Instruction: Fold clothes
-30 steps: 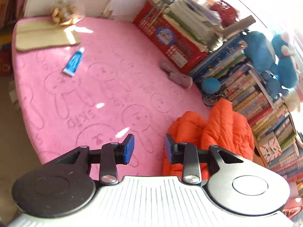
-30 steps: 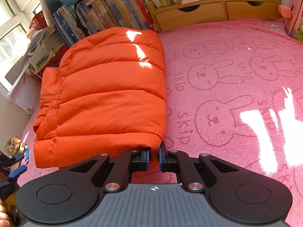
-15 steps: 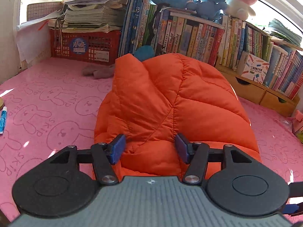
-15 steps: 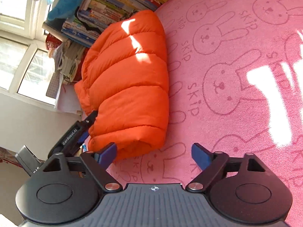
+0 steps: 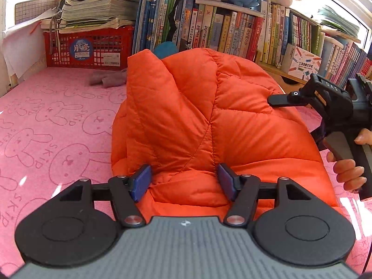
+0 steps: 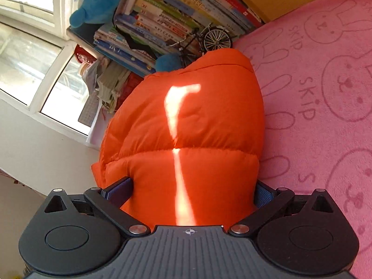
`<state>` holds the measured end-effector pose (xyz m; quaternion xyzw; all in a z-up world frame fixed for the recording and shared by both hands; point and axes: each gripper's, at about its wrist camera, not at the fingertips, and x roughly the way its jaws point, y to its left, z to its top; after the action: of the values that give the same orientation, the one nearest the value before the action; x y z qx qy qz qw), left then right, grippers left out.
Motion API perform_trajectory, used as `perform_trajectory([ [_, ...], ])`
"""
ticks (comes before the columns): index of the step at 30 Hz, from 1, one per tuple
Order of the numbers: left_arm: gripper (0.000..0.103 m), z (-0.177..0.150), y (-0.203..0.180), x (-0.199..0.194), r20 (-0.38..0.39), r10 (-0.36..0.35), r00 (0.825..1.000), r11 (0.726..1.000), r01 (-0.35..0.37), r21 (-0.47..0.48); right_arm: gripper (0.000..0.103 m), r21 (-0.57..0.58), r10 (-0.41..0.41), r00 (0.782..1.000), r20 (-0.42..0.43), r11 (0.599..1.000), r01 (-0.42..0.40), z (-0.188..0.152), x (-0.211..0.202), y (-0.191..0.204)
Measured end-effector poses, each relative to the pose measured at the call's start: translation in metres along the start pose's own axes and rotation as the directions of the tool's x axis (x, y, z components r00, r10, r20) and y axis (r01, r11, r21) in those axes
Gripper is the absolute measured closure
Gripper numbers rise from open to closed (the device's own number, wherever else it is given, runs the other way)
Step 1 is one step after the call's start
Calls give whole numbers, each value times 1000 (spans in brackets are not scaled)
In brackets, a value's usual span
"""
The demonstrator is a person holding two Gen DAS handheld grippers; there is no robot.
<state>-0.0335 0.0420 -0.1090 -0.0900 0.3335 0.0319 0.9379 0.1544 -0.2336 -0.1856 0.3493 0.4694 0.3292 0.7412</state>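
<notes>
A puffy orange down jacket [image 5: 209, 116] lies folded in a bundle on the pink rabbit-print blanket [image 5: 53, 125]. My left gripper [image 5: 183, 183] is open, its blue pads straddling the bundle's near end. In the right wrist view the same jacket [image 6: 186, 125] fills the middle, and my right gripper [image 6: 193, 193] stands wide open with the jacket's end between its pads. The right gripper's body, held by a hand [image 5: 348, 169], shows at the right of the left wrist view, beside the jacket.
A red crate [image 5: 88, 48] under stacked papers and a long row of books [image 5: 232, 32] line the back edge. A grey cloth [image 5: 107, 80] lies near the crate. Blue plush toys [image 6: 93, 4] and a small model bicycle [image 6: 209, 39] sit by the books.
The right gripper let go of the jacket's edge, opened wide and closed in around its end. The left gripper swung from the blanket to the jacket and now straddles it.
</notes>
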Motion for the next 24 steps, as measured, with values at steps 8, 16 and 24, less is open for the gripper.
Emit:
perform_trajectory([
  [8, 37, -1, 4, 6, -28, -12, 1000, 1000, 12, 0, 0, 71, 89, 996, -16, 994, -88, 59, 45, -22],
  [16, 34, 0, 8, 9, -43, -10, 999, 1000, 9, -12, 41, 27, -103, 995, 11, 994, 103, 60, 52, -10],
  [24, 21, 3, 19, 8, -100, -15, 995, 1000, 14, -11, 64, 166, -161, 987, 22, 974, 155, 38, 19, -10],
])
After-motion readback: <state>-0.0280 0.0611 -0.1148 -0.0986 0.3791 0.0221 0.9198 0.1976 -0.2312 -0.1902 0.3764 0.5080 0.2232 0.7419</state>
